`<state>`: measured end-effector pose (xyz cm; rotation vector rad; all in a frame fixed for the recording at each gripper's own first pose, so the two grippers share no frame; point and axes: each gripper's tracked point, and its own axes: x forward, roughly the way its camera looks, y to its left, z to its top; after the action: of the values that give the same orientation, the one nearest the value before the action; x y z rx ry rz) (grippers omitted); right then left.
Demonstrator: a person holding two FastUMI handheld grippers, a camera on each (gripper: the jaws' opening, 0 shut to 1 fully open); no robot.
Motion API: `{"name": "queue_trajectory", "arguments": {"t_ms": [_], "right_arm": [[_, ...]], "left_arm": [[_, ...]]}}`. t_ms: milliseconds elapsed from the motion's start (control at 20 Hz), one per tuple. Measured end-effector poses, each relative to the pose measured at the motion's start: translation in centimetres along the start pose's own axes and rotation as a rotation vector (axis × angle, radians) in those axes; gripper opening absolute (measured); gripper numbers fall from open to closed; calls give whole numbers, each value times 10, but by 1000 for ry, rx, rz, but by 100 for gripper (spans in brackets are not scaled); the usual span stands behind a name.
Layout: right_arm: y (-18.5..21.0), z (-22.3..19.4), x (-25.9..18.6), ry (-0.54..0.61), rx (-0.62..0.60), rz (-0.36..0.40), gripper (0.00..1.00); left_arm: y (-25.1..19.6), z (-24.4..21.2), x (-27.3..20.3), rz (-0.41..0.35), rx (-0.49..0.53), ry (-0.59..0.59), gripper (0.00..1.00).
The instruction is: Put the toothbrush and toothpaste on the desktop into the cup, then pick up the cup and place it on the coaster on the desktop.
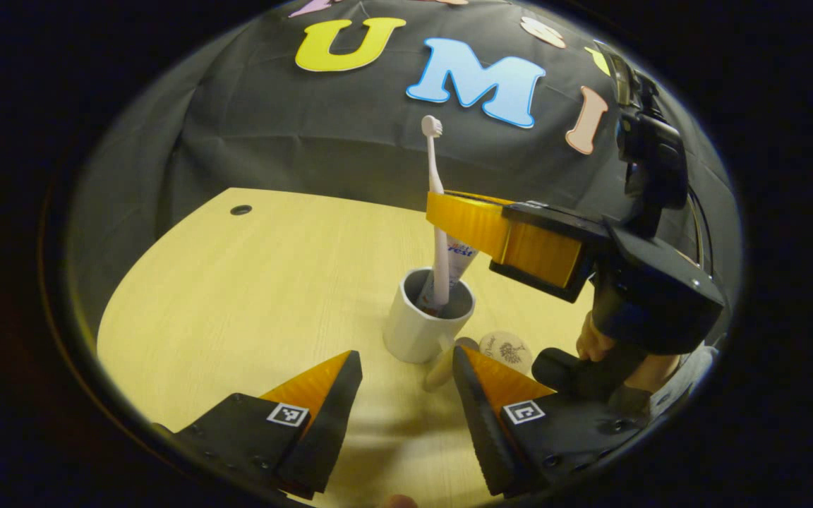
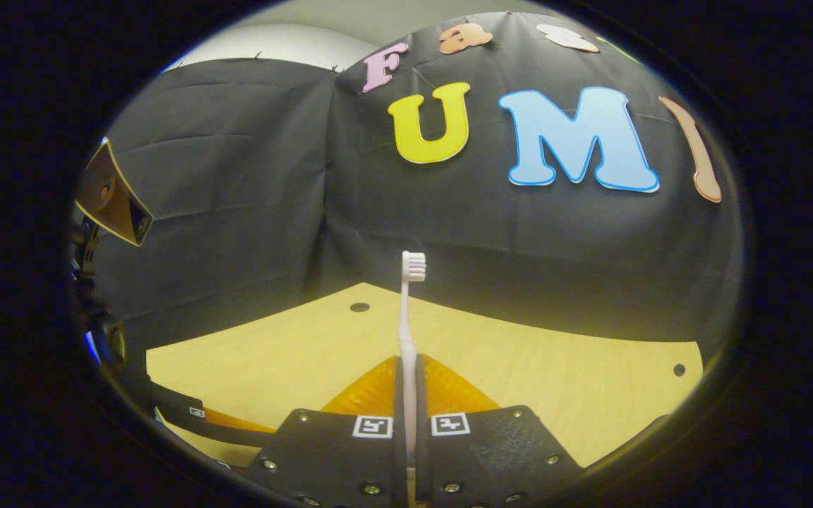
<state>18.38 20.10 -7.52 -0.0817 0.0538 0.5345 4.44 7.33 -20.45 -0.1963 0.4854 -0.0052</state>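
A white cup (image 1: 426, 319) stands on the wooden desktop (image 1: 251, 296) with the toothpaste tube (image 1: 460, 257) leaning inside it. The pale toothbrush (image 1: 436, 212) stands upright, bristles up, its lower end inside the cup. My right gripper (image 1: 449, 215) reaches in from the right above the cup and is shut on the toothbrush handle. In the right gripper view the toothbrush (image 2: 408, 331) rises from between my right gripper's (image 2: 407, 370) closed fingers. My left gripper (image 1: 406, 367) stands open just in front of the cup. A round coaster (image 1: 507, 348) lies right of the cup.
A hand (image 1: 600, 342) holds the right gripper's body at the right edge. A small cable hole (image 1: 241, 209) sits in the desktop's far left. The left gripper (image 2: 188, 416) shows low at the left in the right gripper view.
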Motion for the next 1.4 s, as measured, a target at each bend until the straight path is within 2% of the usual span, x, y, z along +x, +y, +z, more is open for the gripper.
{"name": "queue_trajectory", "arguments": {"t_ms": [250, 300, 350, 400, 550, 900, 1050, 1400], "right_arm": [[-3, 0, -3, 8, 3, -3, 14], [0, -1, -6, 11, 6, -6, 21], [0, 0, -7, 12, 4, -14, 32], [-2, 1, -11, 14, 1, -21, 33], [-7, 3, -14, 17, 3, -22, 62], [-37, 31, -39, -41, 32, -124, 64], [-59, 38, -57, -39, 39, -199, 64], [-101, 44, -109, -18, 82, -320, 64]], "left_arm": [[-2, 1, 6, -5, -2, 4, 85], [-3, 3, 6, -5, -1, 2, 85], [-4, 4, 6, -6, 0, -1, 85], [-4, 3, 6, -7, 0, -3, 85], [-8, 0, 3, -11, -9, -8, 84], [-21, 3, 4, -8, -39, -6, 84], [-28, 0, 8, -9, -45, 17, 85], [-43, -4, 27, 13, -21, 94, 85]]}}
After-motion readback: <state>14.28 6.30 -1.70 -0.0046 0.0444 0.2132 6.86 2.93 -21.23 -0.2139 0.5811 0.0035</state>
